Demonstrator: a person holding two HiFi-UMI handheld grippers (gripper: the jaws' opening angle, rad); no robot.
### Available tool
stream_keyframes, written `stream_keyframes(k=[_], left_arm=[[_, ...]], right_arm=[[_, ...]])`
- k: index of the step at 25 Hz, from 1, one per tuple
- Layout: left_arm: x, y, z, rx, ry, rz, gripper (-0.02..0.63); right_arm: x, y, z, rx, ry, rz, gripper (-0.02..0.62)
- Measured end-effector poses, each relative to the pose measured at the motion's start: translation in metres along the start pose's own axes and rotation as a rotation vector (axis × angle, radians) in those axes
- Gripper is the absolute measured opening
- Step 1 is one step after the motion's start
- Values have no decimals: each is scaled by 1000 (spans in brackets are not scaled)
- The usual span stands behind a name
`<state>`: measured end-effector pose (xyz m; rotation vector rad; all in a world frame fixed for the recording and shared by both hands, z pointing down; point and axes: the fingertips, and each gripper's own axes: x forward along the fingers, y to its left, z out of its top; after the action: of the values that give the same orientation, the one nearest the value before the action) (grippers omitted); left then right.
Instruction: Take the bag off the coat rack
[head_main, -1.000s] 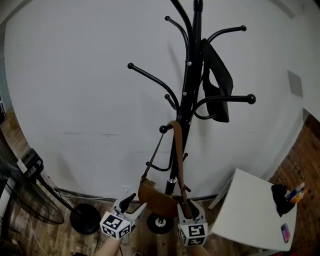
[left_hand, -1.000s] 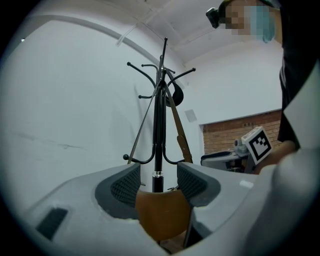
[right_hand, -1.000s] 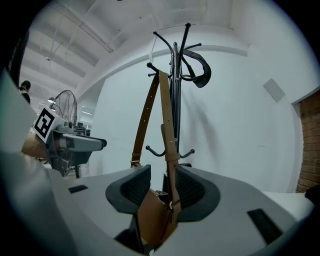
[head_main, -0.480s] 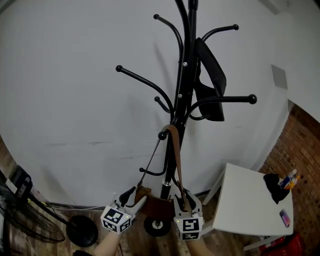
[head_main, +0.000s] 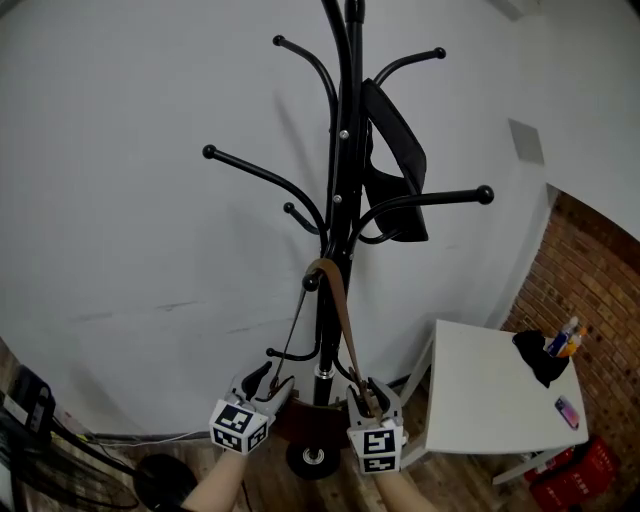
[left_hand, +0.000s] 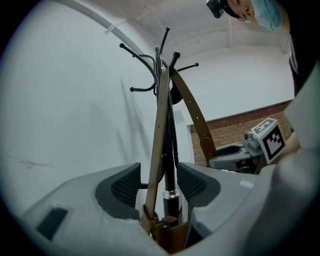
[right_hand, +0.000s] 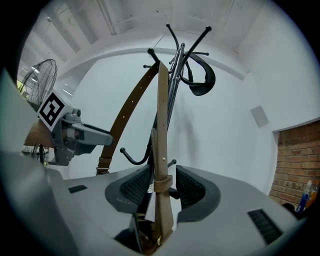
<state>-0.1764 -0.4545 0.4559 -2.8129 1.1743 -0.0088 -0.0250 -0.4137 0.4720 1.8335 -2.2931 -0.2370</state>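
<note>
1. Far left, the left gripper (head_main: 268, 384) is down low beside the foot of the coat rack (head_main: 342, 170). Its jaws stand partly open, a moderate gap and not a wide one.
2. The near run of the strap (left_hand: 159, 125) climbs straight up through that gap. It passes close by the left-hand pad (left_hand: 125, 186), with clear space to the other pad. Actual contact with the pad cannot be told. A brown end of the bag (head_main: 305, 422) sits deep in the throat, below the pads.
3. In the middle, the bag hangs between the two grippers, just in front of the rack's pole. Above both tools, its strap is looped over a low hook (head_main: 311, 283).
4. On to the right gripper (head_main: 368, 393), level with the left one, just beside the bag's other end. Its jaws are also partly open. The strap's other run, with its keeper loop, stands upright between the pads (right_hand: 192, 189), daylight showing on both sides. The jaws clamp nothing.
5. High above this gripper, a black item (head_main: 392, 150) hangs on an upper hook. Off to the gripper's right stands a white table (head_main: 478, 410).
</note>
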Motion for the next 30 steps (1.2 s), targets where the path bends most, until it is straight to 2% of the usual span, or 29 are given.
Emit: stream_keyframes(k=[6, 11, 12, 22, 30], left_arm=[[18, 10, -6, -6, 17, -8, 189], [17, 17, -7, -12, 13, 11, 41], [17, 17, -7, -17, 13, 12, 34], [14, 12, -6, -62, 46, 50, 15], [2, 5, 7, -80, 37, 83, 15]], right_arm=[[9, -7, -3, -3, 7, -22, 107], [10, -7, -2, 6, -2, -16, 85], [10, -7, -2, 9, -3, -11, 82], [0, -11, 2, 49, -13, 67, 61], [-13, -13, 11, 82, -28, 127, 58]])
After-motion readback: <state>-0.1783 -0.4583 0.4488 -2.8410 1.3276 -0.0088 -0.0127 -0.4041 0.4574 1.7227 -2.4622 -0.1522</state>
